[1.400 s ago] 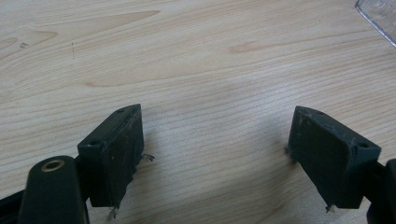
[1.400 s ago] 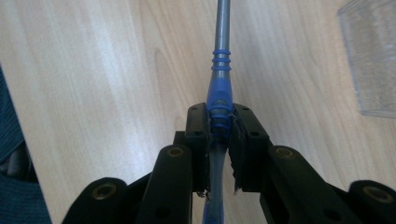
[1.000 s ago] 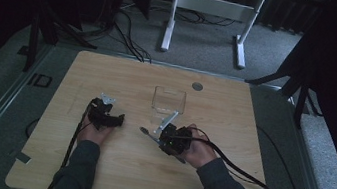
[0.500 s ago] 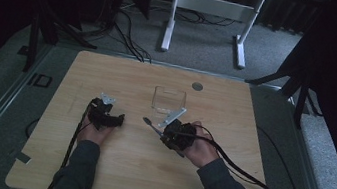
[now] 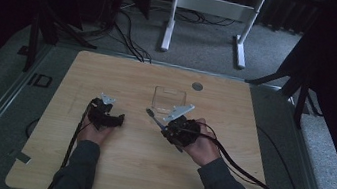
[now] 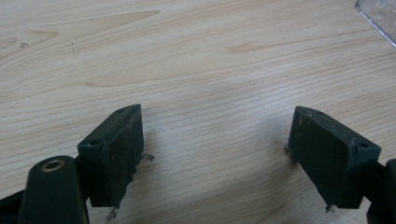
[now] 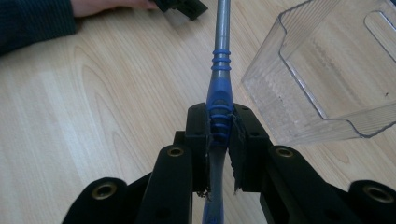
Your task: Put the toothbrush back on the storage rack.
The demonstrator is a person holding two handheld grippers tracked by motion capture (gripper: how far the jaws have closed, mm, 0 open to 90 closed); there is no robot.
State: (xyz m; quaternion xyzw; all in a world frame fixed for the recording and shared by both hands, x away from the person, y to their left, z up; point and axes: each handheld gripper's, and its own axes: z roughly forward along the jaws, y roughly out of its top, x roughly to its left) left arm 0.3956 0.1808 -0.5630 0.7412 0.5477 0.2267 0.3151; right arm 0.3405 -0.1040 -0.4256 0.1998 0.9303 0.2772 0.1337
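Observation:
My right gripper (image 7: 219, 126) is shut on the blue ribbed handle of a tool (image 7: 219, 88) whose grey metal shaft points away from me. In the high view that gripper (image 5: 166, 126) sits right of the table's centre, and the tool (image 5: 152, 116) sticks out to its upper left. A clear plastic box (image 7: 327, 70) stands open-topped just right of the shaft; in the high view the box (image 5: 169, 99) is just behind the gripper. Left of centre, my left gripper (image 5: 120, 119) rests low over the wood. Its jaws stand wide apart with nothing between them (image 6: 215, 135).
A small grey disc (image 5: 197, 86) lies near the wooden table's (image 5: 145, 172) far edge. A corner of the clear box (image 6: 378, 18) shows at the top right of the left gripper view. The person's other hand and sleeve (image 7: 37, 18) lie beyond the right gripper.
The right gripper has risen and shifted slightly toward the box, and the tool's tip now points farther from me. The left gripper has stayed put.

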